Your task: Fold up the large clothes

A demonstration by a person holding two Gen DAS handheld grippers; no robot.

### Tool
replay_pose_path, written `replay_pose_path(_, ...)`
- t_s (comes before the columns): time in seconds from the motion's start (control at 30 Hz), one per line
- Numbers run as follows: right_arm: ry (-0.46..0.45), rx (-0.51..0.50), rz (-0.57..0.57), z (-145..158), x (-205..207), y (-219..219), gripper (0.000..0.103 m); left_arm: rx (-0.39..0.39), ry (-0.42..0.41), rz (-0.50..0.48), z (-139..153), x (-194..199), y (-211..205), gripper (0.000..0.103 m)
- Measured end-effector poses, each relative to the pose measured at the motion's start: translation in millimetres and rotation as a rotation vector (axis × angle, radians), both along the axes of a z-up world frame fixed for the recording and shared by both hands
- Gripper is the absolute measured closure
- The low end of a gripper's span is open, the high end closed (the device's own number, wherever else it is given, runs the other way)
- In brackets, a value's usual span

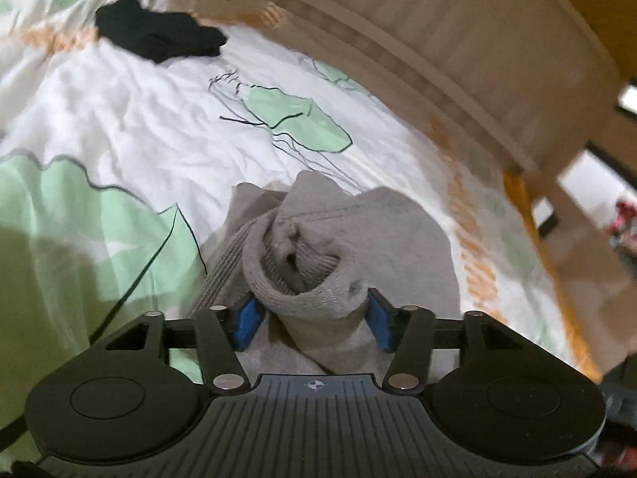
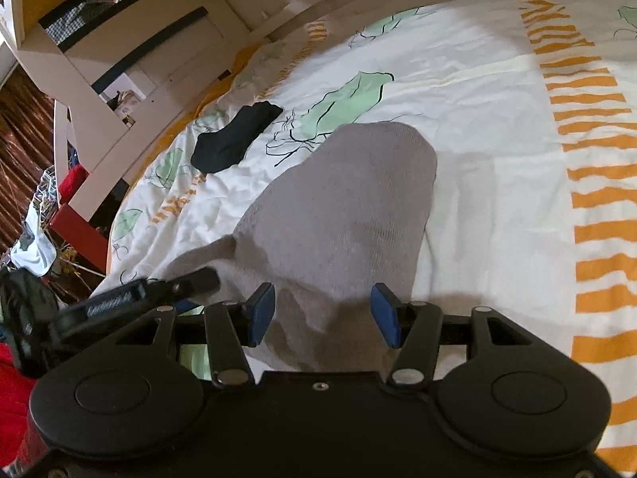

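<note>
My left hand-held gripper (image 1: 312, 320) has its blue pads (image 1: 247, 324) pressed against both sides of the rolled cuff of a grey sock (image 1: 318, 255), gripping it. The cuff opening faces the camera; the rest of the sock lies on the bed cover (image 1: 131, 119), white with green leaf prints.

My right hand-held gripper (image 2: 322, 314) stands wide open just above the same grey sock (image 2: 342, 207). Its pads (image 2: 260, 312) sit apart from the fabric on either side and grip nothing. The sock extends away from me across the bed cover (image 2: 477, 99). The left hand-held gripper (image 2: 135, 298) appears at the near left.

A black sock (image 2: 233, 137) lies farther off, to the left, well apart.
</note>
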State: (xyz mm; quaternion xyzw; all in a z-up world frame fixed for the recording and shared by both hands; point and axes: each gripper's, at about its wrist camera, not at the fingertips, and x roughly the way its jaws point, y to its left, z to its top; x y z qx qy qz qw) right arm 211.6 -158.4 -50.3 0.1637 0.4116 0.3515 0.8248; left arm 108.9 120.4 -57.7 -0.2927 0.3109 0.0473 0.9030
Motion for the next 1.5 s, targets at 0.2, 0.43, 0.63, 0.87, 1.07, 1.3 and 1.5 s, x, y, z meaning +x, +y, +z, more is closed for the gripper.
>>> replay_pose_path(0.2,-0.074,-0.041,-0.014,5.2,-6.3,0.6,0.042,-0.039,0.033,0.059,-13.2,-6.0,18.2,0.063)
replay_pose_path(0.43,-0.028,-0.235,0.098,-33.2,-11.5,42.7,0.042,-0.050,0.084,0.141,-23.4,-15.1,38.5,0.072)
replay_pose_path(0.63,-0.097,-0.292,0.140,-30.6,-26.7,50.5,0.037,0.117,-0.026,0.057,15.0,-24.9,19.1,0.071)
replay_pose_path(0.87,-0.083,-0.228,0.106,-23.9,-25.6,26.9,0.037,0.234,-0.002,-0.129,21.7,11.9,-2.3,0.055)
replay_pose_path(1.07,-0.104,-0.203,0.104,-17.0,-27.4,26.1,0.037,0.236,0.067,-0.197,-3.8,40.9,1.0,0.095)
replay_pose_path(1.3,-0.183,-0.187,0.092,0.0,-24.8,21.6,0.037,0.155,0.083,-0.102,-16.2,16.9,35.0,0.095)
replay_pose_path(1.5,-0.337,-0.201,0.026,18.0,11.6,35.1,0.086,0.182,0.086,-0.113,-15.0,20.9,29.4,0.095)
